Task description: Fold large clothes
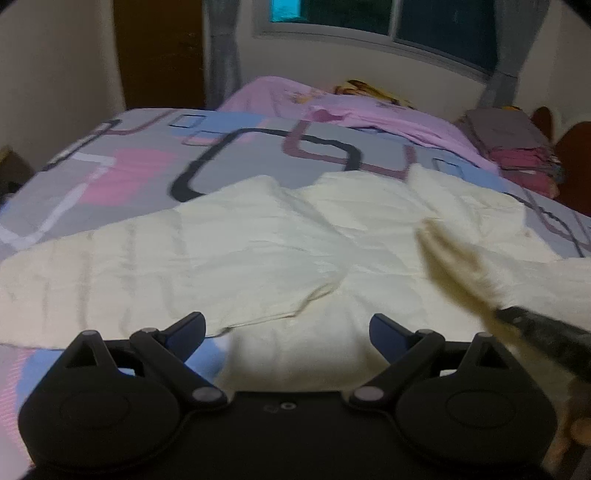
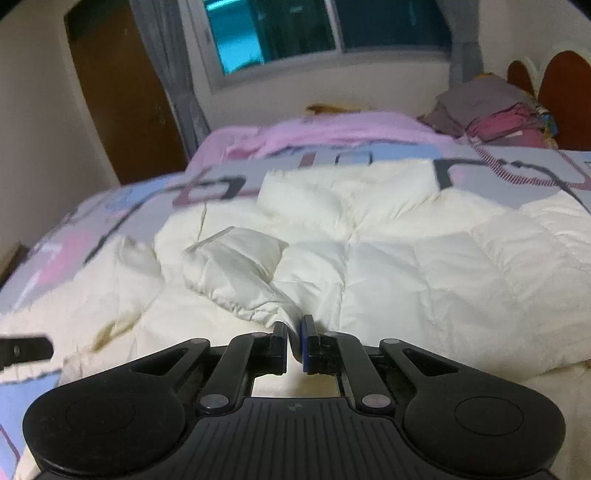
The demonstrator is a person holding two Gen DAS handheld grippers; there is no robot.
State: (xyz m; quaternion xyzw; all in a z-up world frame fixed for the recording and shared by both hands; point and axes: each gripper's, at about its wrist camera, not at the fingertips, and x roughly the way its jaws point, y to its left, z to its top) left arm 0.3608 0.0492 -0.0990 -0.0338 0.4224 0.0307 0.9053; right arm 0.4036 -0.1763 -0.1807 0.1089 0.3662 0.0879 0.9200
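A large cream-white quilted jacket lies spread on the patterned bed; it also shows in the right wrist view. My left gripper is open and empty just above the jacket's near edge. My right gripper is shut on a fold of the jacket's sleeve, which bunches up from the fingers. In the left wrist view the right gripper's dark finger enters from the right with a blurred strip of cream fabric stretched from it.
The bedsheet is grey with pink and blue shapes. A lilac blanket lies at the far side. A pile of folded clothes sits far right by a brown headboard. A wall with a window lies beyond.
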